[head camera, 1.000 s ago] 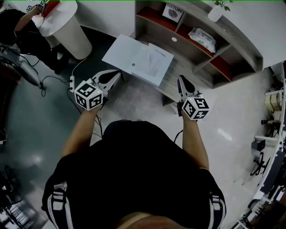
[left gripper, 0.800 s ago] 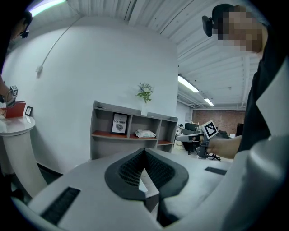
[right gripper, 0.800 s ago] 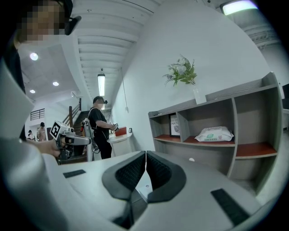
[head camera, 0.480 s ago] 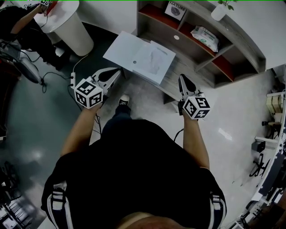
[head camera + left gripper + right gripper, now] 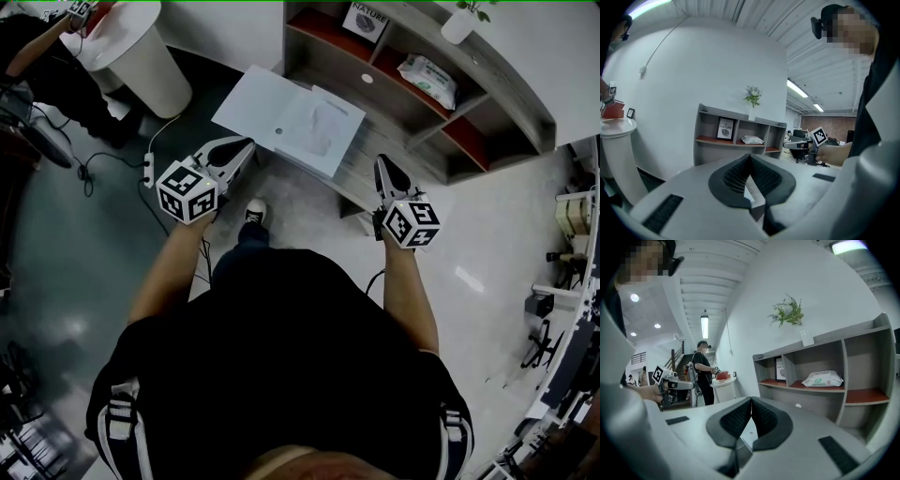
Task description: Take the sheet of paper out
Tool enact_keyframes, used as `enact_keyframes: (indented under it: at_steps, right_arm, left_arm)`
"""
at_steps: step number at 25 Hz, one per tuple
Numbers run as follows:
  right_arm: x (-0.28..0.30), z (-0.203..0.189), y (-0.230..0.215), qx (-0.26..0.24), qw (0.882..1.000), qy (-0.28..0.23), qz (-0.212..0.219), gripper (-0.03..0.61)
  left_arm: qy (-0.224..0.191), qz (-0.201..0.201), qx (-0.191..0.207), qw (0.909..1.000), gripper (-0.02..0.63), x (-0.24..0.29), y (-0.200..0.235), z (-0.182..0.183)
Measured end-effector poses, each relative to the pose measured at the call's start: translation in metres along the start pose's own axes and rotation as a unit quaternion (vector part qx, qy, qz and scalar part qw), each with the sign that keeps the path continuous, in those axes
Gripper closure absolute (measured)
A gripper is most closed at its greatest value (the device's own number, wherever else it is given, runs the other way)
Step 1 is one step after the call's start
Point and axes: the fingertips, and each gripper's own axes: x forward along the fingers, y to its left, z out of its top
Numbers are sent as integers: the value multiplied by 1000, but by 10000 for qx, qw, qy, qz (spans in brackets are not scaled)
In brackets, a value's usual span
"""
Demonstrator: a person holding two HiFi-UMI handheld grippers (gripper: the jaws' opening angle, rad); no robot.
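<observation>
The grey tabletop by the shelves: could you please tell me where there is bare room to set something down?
Bare: the tabletop strip between the white sheets and the right claw, and the red shelf bay right of the wipes pack. Crowded: the tabletop's left end, under the sheets.

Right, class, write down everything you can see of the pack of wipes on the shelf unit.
The pack of wipes is a soft white pouch, plastic by its look, puffy and creased, with green print and a small red mark on its face. It lies flat, long side along the shelf, on the red-brown shelf board in the middle compartment, next to the compartment with the framed picture. Only the board touches it.
</observation>
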Motion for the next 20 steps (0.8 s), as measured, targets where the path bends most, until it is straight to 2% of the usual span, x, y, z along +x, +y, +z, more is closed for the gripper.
enact_keyframes:
  at_steps: [10,20]
  right_arm:
    - [10,-3,-5,90,9999,46,-26,565]
    - [35,0,-3,52,9999,140,-22,565]
  left_arm:
    - [74,-26,-26,10000,592,5,14,-2]
    - [152,-271,-133,9994,594,19,33,-6]
